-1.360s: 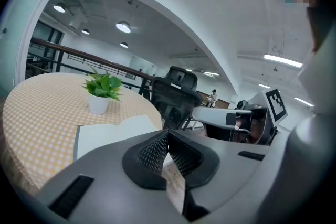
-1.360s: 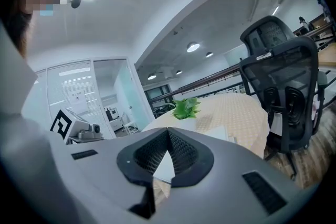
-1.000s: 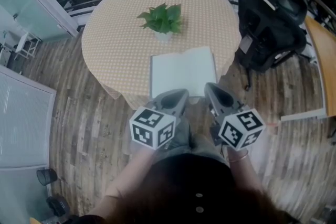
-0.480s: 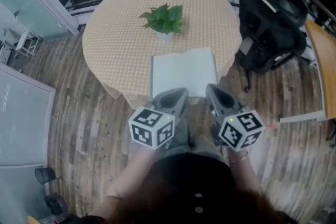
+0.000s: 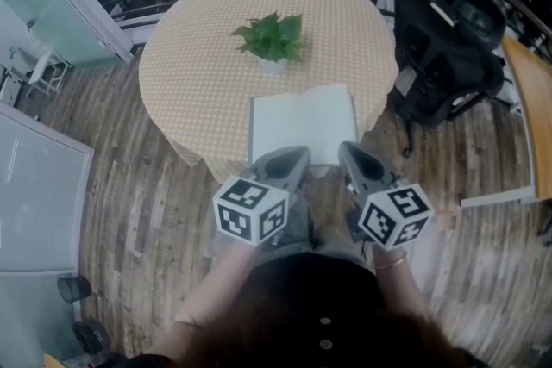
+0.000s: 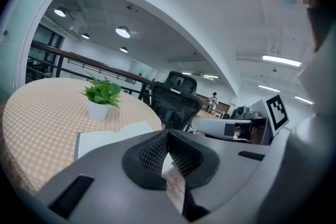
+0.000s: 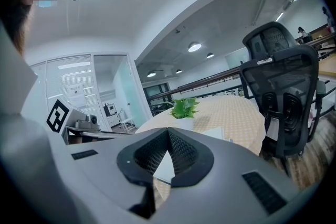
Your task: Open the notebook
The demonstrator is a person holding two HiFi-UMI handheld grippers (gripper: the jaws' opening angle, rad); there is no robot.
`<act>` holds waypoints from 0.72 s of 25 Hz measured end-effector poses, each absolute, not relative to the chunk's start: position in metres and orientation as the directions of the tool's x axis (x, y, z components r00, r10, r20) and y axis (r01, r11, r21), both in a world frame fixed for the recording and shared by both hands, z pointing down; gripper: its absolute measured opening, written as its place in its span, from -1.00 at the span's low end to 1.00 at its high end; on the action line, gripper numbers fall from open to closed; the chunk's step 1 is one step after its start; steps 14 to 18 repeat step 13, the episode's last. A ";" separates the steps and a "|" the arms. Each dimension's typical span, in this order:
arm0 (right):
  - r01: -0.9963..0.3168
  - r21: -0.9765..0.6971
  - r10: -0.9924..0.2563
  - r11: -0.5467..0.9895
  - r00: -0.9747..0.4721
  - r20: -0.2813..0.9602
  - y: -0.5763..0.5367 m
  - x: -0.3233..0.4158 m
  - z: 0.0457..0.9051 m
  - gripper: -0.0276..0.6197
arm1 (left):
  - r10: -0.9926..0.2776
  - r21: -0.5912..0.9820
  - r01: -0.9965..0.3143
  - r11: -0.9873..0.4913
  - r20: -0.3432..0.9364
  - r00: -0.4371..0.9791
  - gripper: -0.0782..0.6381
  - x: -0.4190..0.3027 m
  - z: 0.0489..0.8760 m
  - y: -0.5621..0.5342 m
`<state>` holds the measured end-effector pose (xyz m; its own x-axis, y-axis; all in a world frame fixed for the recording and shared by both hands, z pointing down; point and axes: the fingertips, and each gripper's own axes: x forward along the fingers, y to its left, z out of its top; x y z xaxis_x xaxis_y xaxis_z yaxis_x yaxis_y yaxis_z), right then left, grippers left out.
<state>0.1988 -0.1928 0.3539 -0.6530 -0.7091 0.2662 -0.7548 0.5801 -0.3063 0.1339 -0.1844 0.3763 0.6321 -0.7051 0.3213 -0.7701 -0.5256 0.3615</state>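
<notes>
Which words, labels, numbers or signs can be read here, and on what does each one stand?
No text is readable.
Notebook: white surface, no print visible.
Marker cubes: black-and-white square patterns only, no letters.
Paper sheet on the glass wall: too small to read.
White tag on the office chair: too small to read.

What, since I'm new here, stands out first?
A round table in beige checked cloth fills the middle, a green plant in a white pot near its centre. A white notebook lies at the near edge, beyond the shut left hand-held gripper and right hand-held gripper.
</notes>
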 end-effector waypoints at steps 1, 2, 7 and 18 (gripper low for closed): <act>-0.755 -0.308 -0.710 0.579 -0.653 0.265 -0.193 0.199 0.354 -0.88 | -0.706 0.360 -0.771 -0.526 0.321 0.632 -0.75 0.134 0.375 -0.185; -0.755 -0.311 -0.711 0.577 -0.652 0.264 -0.194 0.199 0.353 -0.88 | -0.706 0.359 -0.771 -0.526 0.321 0.631 -0.75 0.134 0.375 -0.185; -0.753 -0.309 -0.707 0.581 -0.655 0.267 -0.196 0.196 0.357 -0.88 | -0.702 0.362 -0.771 -0.523 0.330 0.631 -0.75 0.134 0.380 -0.183; -0.756 -0.304 -0.708 0.580 -0.652 0.270 -0.195 0.197 0.358 -0.88 | -0.704 0.368 -0.771 -0.519 0.327 0.630 -0.75 0.132 0.381 -0.181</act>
